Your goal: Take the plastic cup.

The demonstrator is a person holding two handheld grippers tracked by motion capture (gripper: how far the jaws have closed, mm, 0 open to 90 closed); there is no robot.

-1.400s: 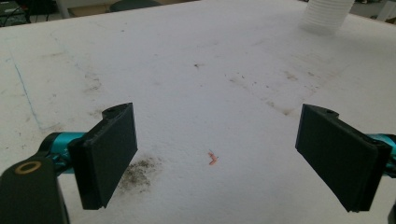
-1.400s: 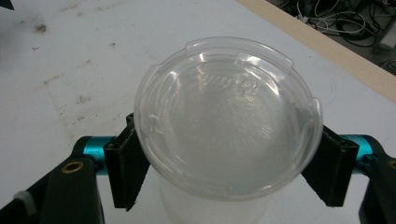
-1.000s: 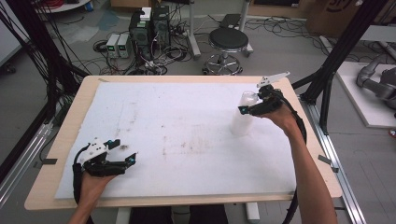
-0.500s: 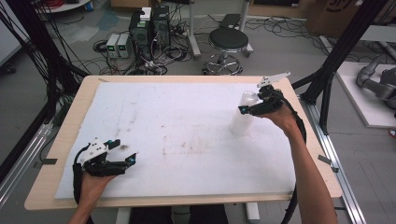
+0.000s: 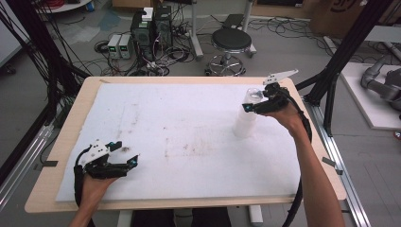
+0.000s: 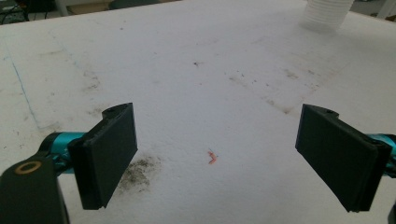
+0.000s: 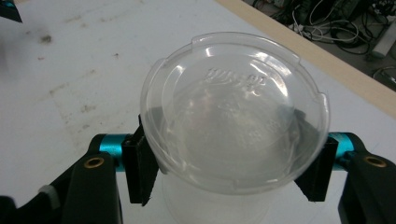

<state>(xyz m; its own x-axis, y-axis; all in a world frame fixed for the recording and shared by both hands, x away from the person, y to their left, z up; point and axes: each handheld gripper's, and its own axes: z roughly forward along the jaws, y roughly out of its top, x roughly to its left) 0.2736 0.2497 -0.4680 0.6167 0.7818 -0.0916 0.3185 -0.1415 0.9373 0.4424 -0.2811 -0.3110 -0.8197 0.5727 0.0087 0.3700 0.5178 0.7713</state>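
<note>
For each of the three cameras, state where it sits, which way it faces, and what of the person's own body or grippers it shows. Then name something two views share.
High view: above the person's side, looking forward and down on the table; both forearms, left gripper, right gripper.
Left gripper view: rides the left gripper, facing across the white mat; open jaws.
Right gripper view: rides the right gripper, looking down on a clear cup between its jaws.
Shared: the white cup stack.

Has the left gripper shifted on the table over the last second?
No. The left gripper lies at the same spot near the front left corner of the white mat, fingers open with nothing between them.
</note>
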